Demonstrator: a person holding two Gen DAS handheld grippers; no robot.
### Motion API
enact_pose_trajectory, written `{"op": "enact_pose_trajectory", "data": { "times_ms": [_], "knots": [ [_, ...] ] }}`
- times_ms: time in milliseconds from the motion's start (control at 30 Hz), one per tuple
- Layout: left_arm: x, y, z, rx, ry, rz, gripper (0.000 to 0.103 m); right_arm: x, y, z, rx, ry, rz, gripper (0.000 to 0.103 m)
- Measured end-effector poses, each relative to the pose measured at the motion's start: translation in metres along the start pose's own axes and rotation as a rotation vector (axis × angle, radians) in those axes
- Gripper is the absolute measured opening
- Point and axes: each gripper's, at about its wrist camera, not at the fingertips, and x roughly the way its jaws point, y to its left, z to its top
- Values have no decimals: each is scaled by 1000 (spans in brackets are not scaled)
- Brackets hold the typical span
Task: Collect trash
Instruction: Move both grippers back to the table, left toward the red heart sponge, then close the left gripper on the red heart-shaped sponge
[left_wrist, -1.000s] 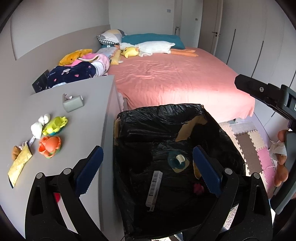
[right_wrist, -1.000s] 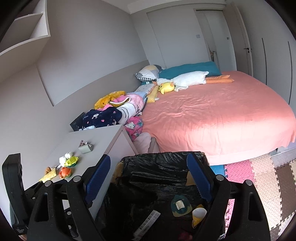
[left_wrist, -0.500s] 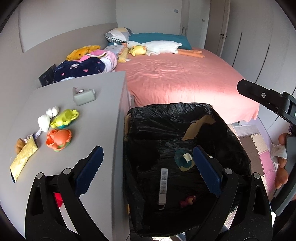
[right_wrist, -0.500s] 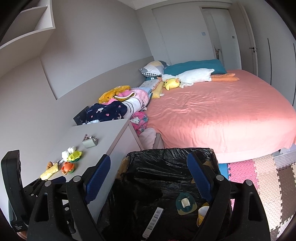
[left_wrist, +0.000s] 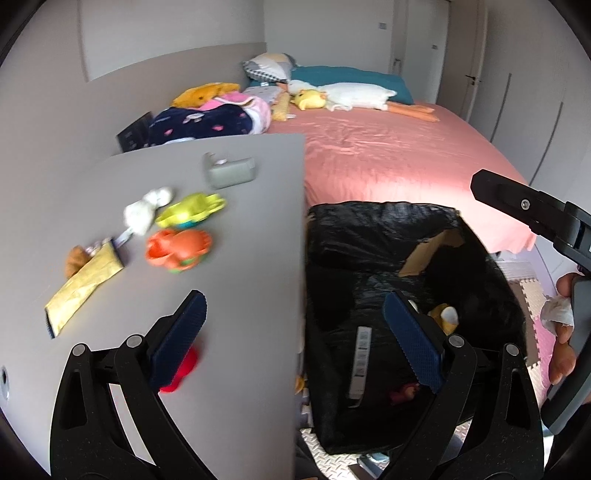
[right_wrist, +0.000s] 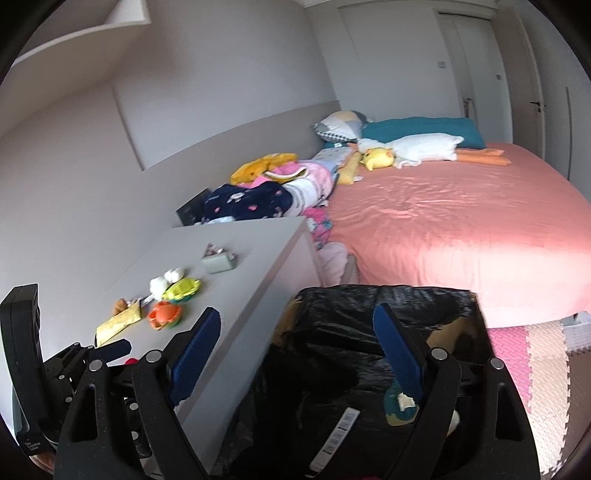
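Low in the left wrist frame, the left gripper (left_wrist: 291, 325) spreads its blue pads wide with nothing between them, one pad over the grey cabinet top (left_wrist: 240, 258), the other over the black-lined trash bin (left_wrist: 369, 221); it seems poised between drop-off and the next pickup. At the bottom of the right wrist frame the right gripper (right_wrist: 297, 343) is likewise fully spread and empty, straddling the cabinet edge and the bin, probably waiting its turn. Inside the bin lie at least three pieces: one white barcoded strip (left_wrist: 360, 354), one yellow-and-white scrap (left_wrist: 445, 317) and one small reddish bit (left_wrist: 402, 391). Left of centre on the cabinet sit what I take to be the remaining pickups: one gold wrapper (left_wrist: 85, 288), one crumpled white wad (left_wrist: 142, 214), and one red piece (left_wrist: 183, 369) just behind the left pad. One orange toy (left_wrist: 177, 249), one yellow-green toy (left_wrist: 190, 210) and one grey box (left_wrist: 231, 171) rest beside them, likely not trash. The wrapper lies flat, so it may need pinching from an edge.
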Motion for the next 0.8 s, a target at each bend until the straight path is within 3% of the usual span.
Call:
{"op": "enact_pose_trajectory", "data": {
  "times_ms": [433, 533, 800],
  "knots": [
    [4, 60, -28, -84, 46, 91, 94, 33, 59, -9, -88, 64, 81, 85],
    [8, 68, -33, -94, 65, 98, 80, 40, 68, -11, -102, 81, 95, 85],
    [24, 84, -41, -115, 112, 93, 58, 58, 90, -16, -144, 124, 126, 85]
  ]
}}
